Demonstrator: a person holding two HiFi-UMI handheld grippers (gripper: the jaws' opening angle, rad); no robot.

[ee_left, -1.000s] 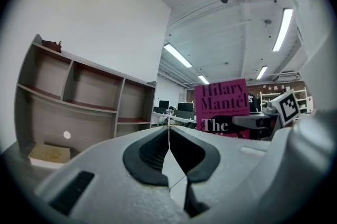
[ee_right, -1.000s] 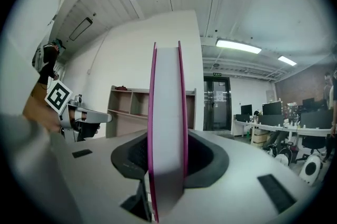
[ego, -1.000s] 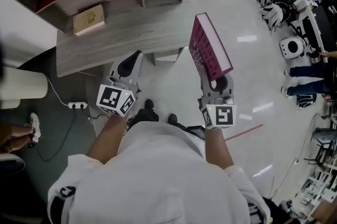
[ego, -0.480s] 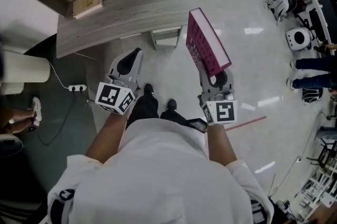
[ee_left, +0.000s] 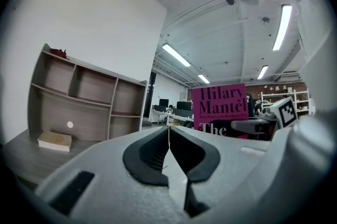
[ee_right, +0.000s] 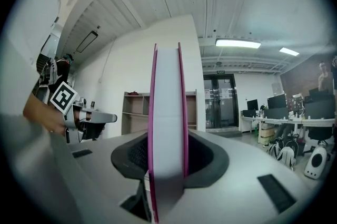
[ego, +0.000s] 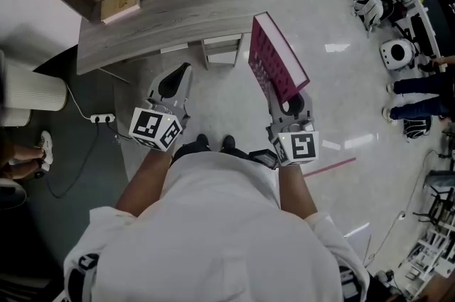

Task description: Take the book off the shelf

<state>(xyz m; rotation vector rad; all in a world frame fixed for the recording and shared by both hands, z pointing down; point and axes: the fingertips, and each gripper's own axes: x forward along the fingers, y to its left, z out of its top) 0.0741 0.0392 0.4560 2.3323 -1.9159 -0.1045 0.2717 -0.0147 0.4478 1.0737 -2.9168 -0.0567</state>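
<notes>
One view, the left hand-held gripper's (ee_left: 168, 136) (closed, empty), shows the book's (ee_left: 219, 107) title; right hand-held gripper (ee_right: 168, 158) clamps it.

shirt (ego: 213, 236): white, short-sleeved | shoes (ego: 227, 143): black | left gripper (ego: 185, 70), right gripper (ego: 293, 103): grey, marker cubes (ego: 155, 128)

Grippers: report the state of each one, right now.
Left gripper: closed, with nothing between its jaws.
Right gripper: closed on the pink book.
</notes>
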